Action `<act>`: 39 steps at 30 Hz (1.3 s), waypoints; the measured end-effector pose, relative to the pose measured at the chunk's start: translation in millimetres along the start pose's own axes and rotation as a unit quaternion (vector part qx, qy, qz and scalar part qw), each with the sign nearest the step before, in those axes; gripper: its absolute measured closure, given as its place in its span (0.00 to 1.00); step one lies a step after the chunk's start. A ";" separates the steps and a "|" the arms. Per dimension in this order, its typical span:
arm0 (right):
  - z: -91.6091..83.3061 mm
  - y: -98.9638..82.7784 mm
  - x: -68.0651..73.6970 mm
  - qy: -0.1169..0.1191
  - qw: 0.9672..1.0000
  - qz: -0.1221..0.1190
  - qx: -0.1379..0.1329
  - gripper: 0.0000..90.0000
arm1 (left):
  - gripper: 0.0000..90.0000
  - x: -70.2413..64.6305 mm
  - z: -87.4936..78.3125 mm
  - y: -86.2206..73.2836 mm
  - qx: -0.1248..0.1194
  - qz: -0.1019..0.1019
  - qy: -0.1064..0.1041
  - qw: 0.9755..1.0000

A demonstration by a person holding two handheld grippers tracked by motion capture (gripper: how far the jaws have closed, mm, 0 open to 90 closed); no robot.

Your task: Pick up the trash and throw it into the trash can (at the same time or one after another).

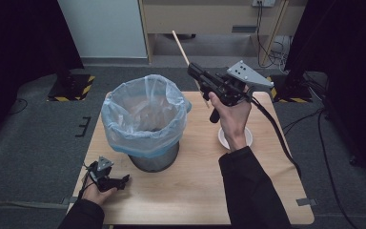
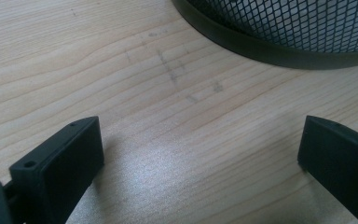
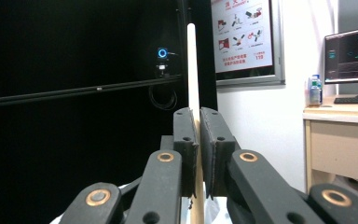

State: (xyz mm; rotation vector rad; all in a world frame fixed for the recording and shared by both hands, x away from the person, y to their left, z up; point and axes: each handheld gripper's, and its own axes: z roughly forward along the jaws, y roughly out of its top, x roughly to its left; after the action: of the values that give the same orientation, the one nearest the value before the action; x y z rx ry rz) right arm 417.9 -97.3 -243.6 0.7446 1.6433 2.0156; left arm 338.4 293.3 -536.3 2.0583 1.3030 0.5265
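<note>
A thin wooden stick (image 1: 183, 50) is clamped in my right gripper (image 1: 196, 75), held up in the air to the right of the bin and pointing away and up-left. In the right gripper view the stick (image 3: 193, 70) rises straight up from between the two black pads (image 3: 185, 149), which press on it. A mesh waste bin (image 1: 145, 121) lined with a pale blue plastic bag stands on the wooden table (image 1: 190, 186). My left gripper (image 1: 119, 182) rests low on the table at the front left, jaws wide apart over bare wood (image 2: 200, 140), nothing between them. The bin's mesh base (image 2: 279, 28) lies just ahead of it.
A small white dish (image 1: 222, 138) sits on the table under my right wrist. The right gripper's cable (image 1: 279, 133) trails off the table's right side. Grey carpet and dark stands surround the table; a desk with a monitor (image 3: 352, 51) shows beyond.
</note>
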 end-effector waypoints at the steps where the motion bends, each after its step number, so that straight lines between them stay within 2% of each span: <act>1: 2.1 -0.1 1.9 0.002 1.000 -0.001 0.001 0.95 | 0.00 0.0 0.0 0.0 0.000 0.000 0.000 1.000; 10: 22.5 -8.2 18.3 0.018 1.000 0.000 0.006 0.95 | 0.00 0.1 0.1 0.1 0.000 0.001 0.000 1.000; 17: 35.4 -20.7 21.0 0.020 1.000 0.018 0.008 0.95 | 0.00 0.2 0.2 0.1 0.000 0.001 -0.001 1.000; 32: 50.0 -38.2 25.7 0.029 0.999 0.030 0.021 0.95 | 0.00 0.3 0.3 0.2 0.000 0.002 -0.002 1.000; 35: 52.9 -36.4 31.3 0.032 0.999 0.009 0.029 0.95 | 0.00 0.3 0.3 0.2 0.000 0.002 -0.002 1.000; 38: 58.0 -38.0 34.7 0.035 0.999 0.017 0.035 0.95 | 0.00 0.3 0.3 0.2 0.000 0.002 -0.002 1.000; 39: 59.3 -39.8 34.6 0.031 0.999 0.012 0.039 0.95 | 0.00 0.3 0.3 0.2 0.000 0.002 -0.002 1.000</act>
State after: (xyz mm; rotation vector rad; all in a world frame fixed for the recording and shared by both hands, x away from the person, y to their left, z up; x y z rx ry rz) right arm 429.8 -23.1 -268.9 0.7397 1.7640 2.0210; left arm 338.9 293.4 -536.4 2.0603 1.2973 0.5248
